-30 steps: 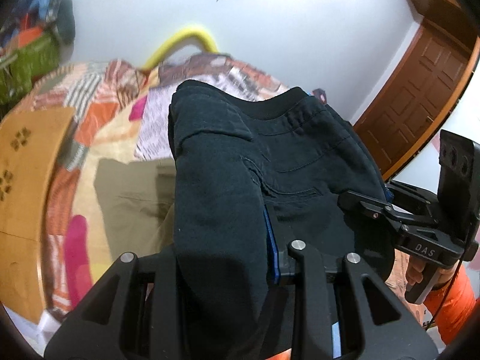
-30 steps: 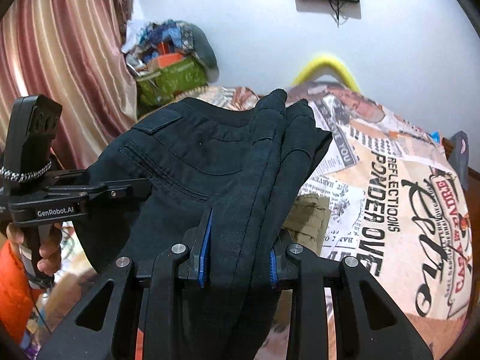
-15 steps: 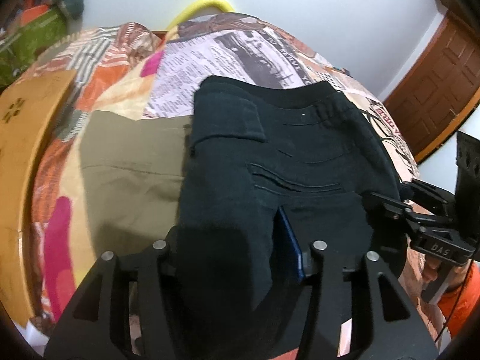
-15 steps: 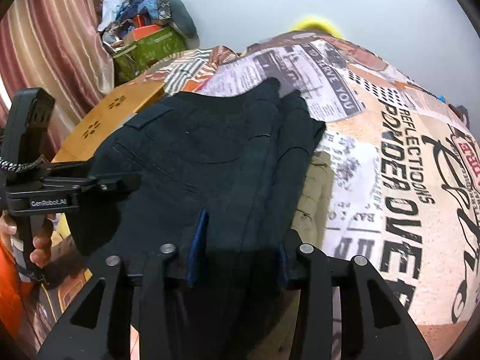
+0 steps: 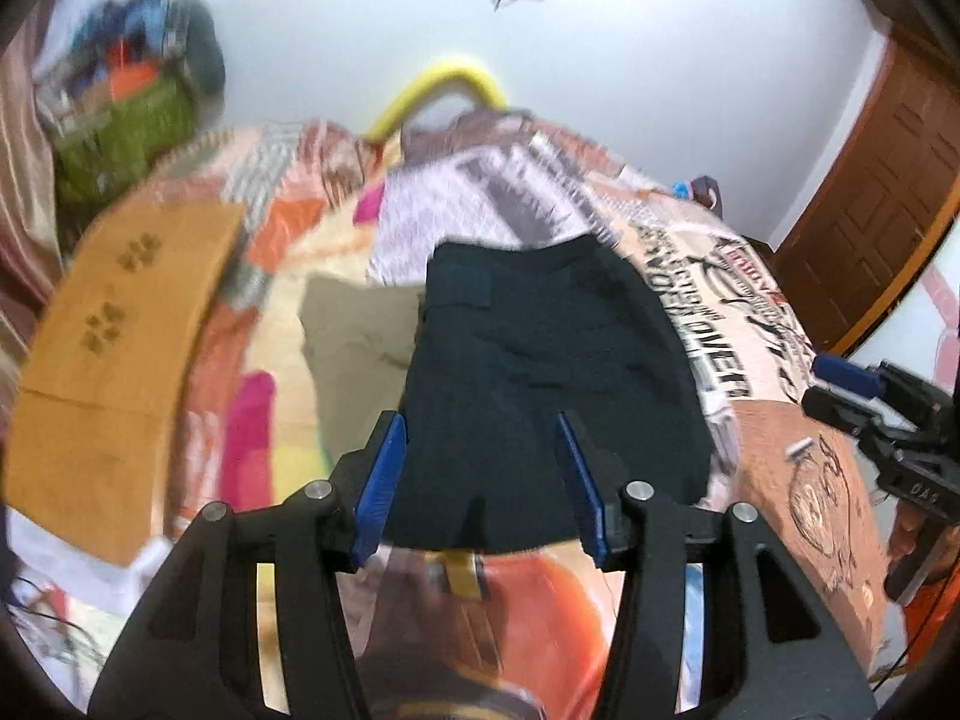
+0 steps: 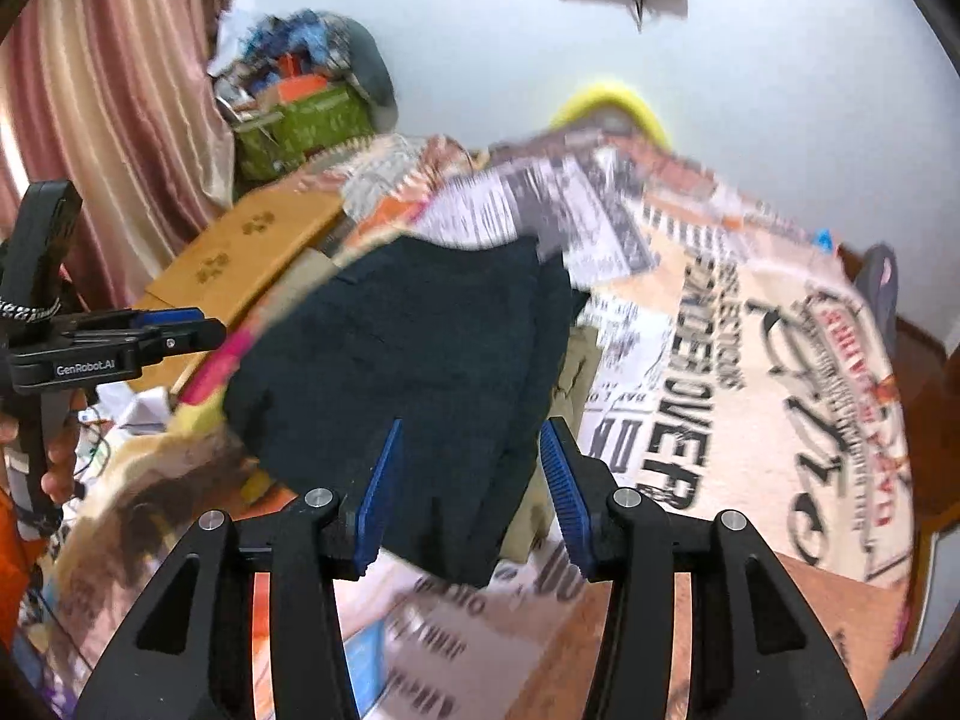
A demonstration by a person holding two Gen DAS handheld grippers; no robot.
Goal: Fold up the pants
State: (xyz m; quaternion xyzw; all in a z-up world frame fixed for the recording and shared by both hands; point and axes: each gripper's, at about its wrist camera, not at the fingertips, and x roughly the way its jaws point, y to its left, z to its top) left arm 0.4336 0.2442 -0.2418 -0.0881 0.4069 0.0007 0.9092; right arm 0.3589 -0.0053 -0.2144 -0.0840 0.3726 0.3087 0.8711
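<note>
The folded black pants (image 5: 540, 372) lie flat on the printed bedspread (image 5: 798, 480), partly on top of folded olive pants (image 5: 354, 330). My left gripper (image 5: 480, 480) is open and empty, just in front of the black pants' near edge. My right gripper (image 6: 468, 486) is open and empty, its blue pads (image 6: 564, 492) either side of the near edge of the black pants (image 6: 414, 372). The left gripper also shows in the right wrist view (image 6: 168, 324), and the right gripper in the left wrist view (image 5: 852, 390). Both views are motion-blurred.
A wooden board (image 5: 114, 348) lies at the bed's left side. A heap of bags and clothes (image 6: 300, 108) sits by the curtain. A yellow curved bar (image 5: 444, 90) stands at the bed's far end. A brown door (image 5: 888, 180) is at the right.
Both grippers were shut on the black pants and holding them up. They lowered the pants onto the bed over the olive pants, opened, and pulled back.
</note>
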